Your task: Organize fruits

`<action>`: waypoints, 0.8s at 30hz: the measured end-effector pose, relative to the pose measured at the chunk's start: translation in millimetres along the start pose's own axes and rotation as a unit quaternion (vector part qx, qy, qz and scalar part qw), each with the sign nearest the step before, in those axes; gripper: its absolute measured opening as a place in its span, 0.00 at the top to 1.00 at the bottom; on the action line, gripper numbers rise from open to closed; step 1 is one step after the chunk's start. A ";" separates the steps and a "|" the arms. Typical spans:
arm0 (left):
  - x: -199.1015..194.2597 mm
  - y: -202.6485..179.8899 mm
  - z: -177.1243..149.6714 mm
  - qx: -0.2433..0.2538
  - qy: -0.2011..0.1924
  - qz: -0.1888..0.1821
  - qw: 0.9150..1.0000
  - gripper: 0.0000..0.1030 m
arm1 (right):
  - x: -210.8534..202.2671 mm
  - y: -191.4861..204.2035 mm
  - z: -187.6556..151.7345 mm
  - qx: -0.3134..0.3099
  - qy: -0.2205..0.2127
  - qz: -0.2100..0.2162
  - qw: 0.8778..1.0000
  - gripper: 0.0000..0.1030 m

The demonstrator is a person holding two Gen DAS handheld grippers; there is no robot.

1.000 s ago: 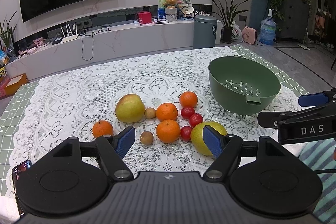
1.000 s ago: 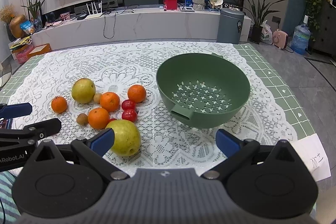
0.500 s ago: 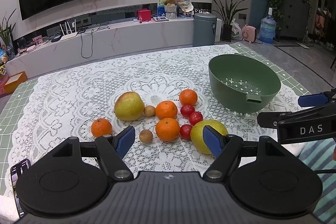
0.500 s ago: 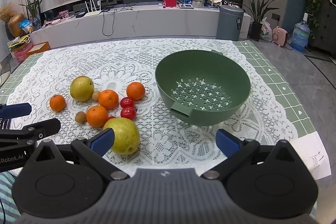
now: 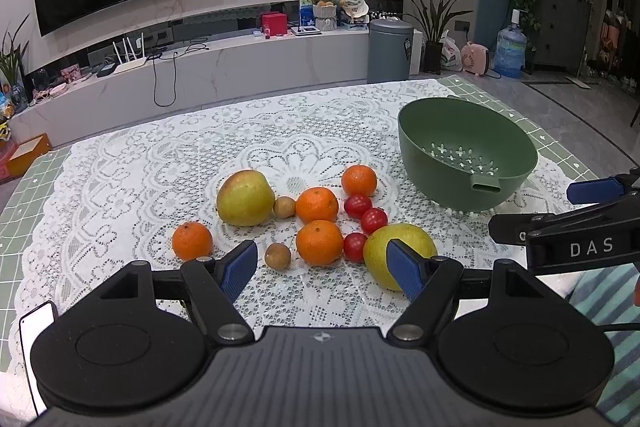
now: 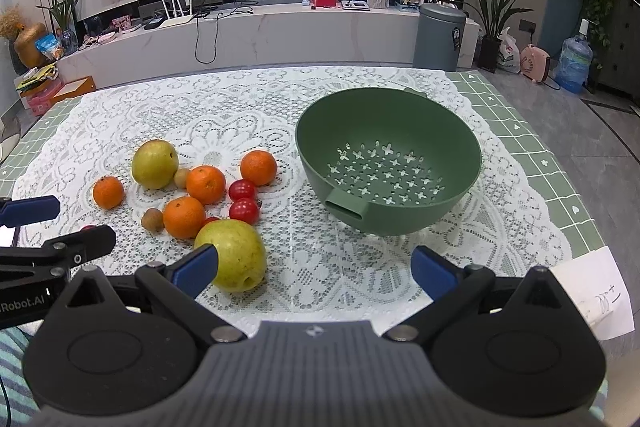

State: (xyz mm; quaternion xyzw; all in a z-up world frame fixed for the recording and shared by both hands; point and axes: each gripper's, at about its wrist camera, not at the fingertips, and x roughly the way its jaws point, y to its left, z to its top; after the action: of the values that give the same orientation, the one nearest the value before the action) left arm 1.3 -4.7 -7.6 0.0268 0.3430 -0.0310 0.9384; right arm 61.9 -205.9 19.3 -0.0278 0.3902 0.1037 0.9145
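Note:
Fruit lies in a cluster on the lace tablecloth: two yellow-green pears (image 5: 245,198) (image 6: 234,253), several oranges (image 5: 319,242) (image 6: 205,184), three cherry tomatoes (image 5: 357,205) (image 6: 244,210) and two small brown fruits (image 5: 277,255). An empty green colander bowl (image 6: 390,163) (image 5: 466,151) stands to their right. My left gripper (image 5: 322,269) hovers open just short of the cluster, nothing between its fingers. My right gripper (image 6: 314,269) is open too, near the front edge, with the near pear by its left finger.
A phone (image 5: 38,319) lies at the table's front left corner, and a white paper note (image 6: 592,291) at the front right. Beyond the table are a TV console, a grey bin (image 6: 438,37) and potted plants.
Both grippers have edged slightly forward and lower toward the table; the fruit and bowl sit a little nearer in view. Nothing was grasped or moved.

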 end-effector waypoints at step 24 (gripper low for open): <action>30.4 29.4 -6.5 -0.021 0.041 -0.005 0.999 0.35 | 61.1 37.4 -3.0 -0.064 0.019 0.100 0.993 0.15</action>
State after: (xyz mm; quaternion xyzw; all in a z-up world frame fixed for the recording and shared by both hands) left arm 22.6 23.9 -31.3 0.0065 0.3824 -0.0268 0.9236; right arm 93.0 -159.5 -25.6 -0.0493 0.4005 0.2193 0.8883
